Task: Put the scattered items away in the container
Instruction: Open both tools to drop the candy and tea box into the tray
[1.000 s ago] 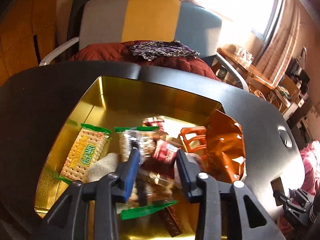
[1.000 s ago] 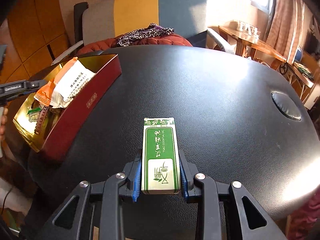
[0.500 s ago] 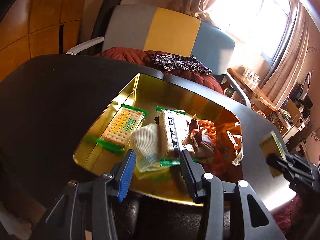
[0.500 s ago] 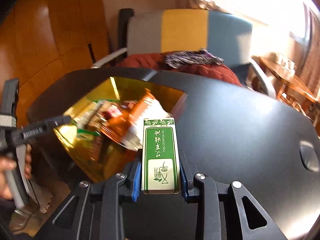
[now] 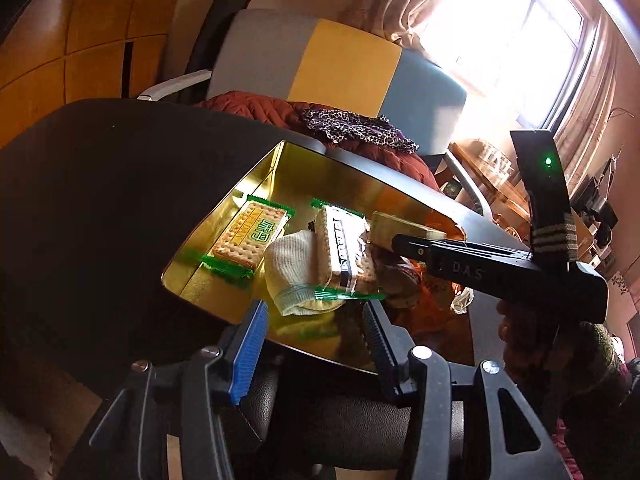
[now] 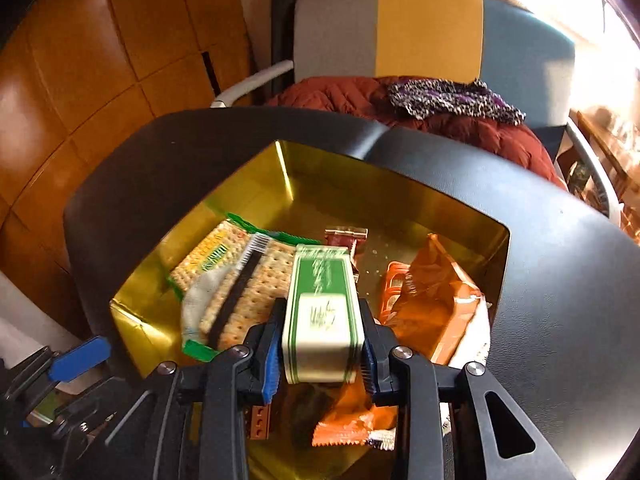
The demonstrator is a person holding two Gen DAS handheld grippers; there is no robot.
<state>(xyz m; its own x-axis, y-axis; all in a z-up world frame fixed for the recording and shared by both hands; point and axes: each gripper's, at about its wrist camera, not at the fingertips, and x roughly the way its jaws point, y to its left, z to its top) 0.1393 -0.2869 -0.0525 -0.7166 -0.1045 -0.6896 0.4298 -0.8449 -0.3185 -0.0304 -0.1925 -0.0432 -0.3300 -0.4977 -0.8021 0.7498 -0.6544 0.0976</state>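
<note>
Green-and-white box [image 6: 320,320], pinched in the right claw [image 6: 320,354], has come over the gold tin [image 6: 400,200]; release remains. Left claw [image 5: 314,344], empty, is opening near the tin.

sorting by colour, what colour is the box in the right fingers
Green and white box; clearest in the right wrist view.

Snack packets [image 6: 240,280] crowd the gold tin's [image 6: 400,196] near half; its far end looks bare.

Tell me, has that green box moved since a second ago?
Yes. The green box, in the right gripper, went from the black table to above the gold tin.
</note>
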